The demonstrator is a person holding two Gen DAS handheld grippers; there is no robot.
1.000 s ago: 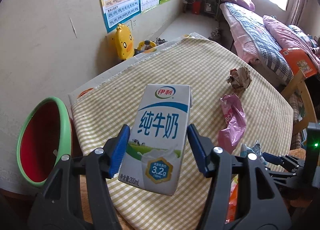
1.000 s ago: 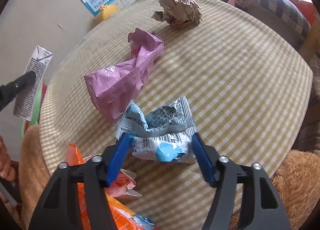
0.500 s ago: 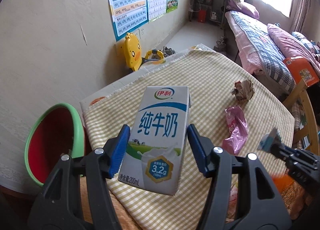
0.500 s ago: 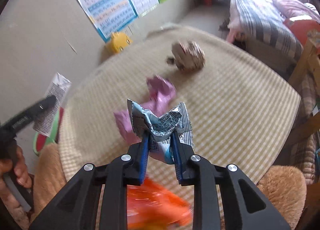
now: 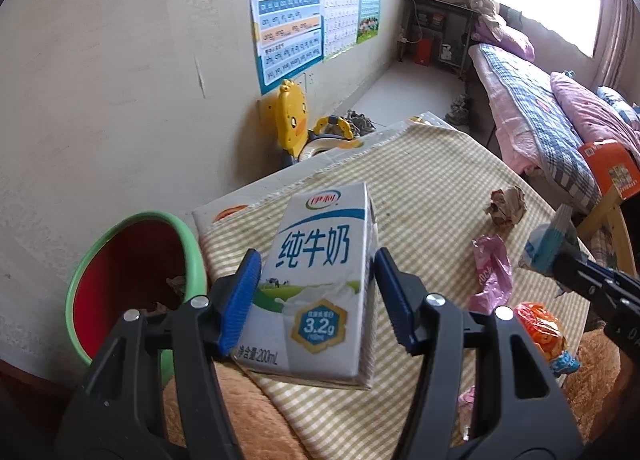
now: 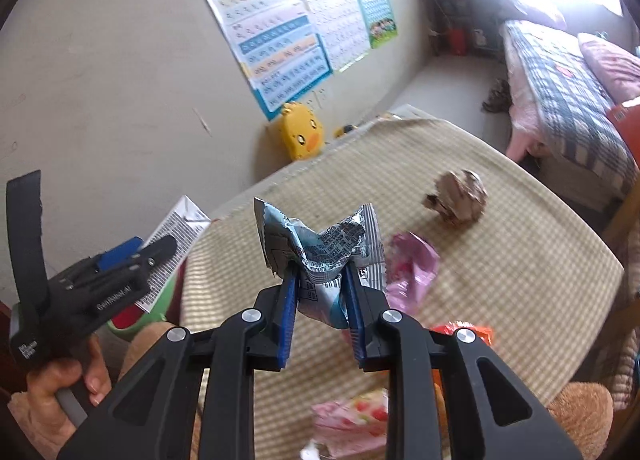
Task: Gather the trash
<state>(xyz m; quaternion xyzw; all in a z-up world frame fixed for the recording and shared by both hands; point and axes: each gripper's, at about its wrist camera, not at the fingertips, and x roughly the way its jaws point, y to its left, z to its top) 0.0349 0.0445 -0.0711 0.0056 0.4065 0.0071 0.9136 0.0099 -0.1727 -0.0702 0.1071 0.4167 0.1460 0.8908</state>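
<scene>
My left gripper [image 5: 316,260] is shut on an upright white and blue milk carton [image 5: 320,284], held above the near left corner of the checked table [image 5: 432,180]. The green-rimmed red bin [image 5: 132,220] stands just left of it, below. My right gripper [image 6: 320,274] is shut on a crumpled blue and grey wrapper [image 6: 324,236], lifted off the table. In the left wrist view that wrapper [image 5: 548,244] hangs at the far right. In the right wrist view the carton [image 6: 176,228] shows at the left, in a gripper held by a hand.
On the table lie a pink wrapper [image 5: 490,276], a crumpled brown paper ball [image 5: 506,206] and an orange wrapper [image 5: 538,328]. A pink strawberry packet [image 6: 356,420] sits at the near edge. A yellow duck chair [image 5: 294,116] stands by the wall, a bed [image 5: 540,112] at the right.
My right gripper closed on the blue and grey wrapper and lifted it off the table. The left gripper rose a little with the carton, and more of the bin's inside shows.
</scene>
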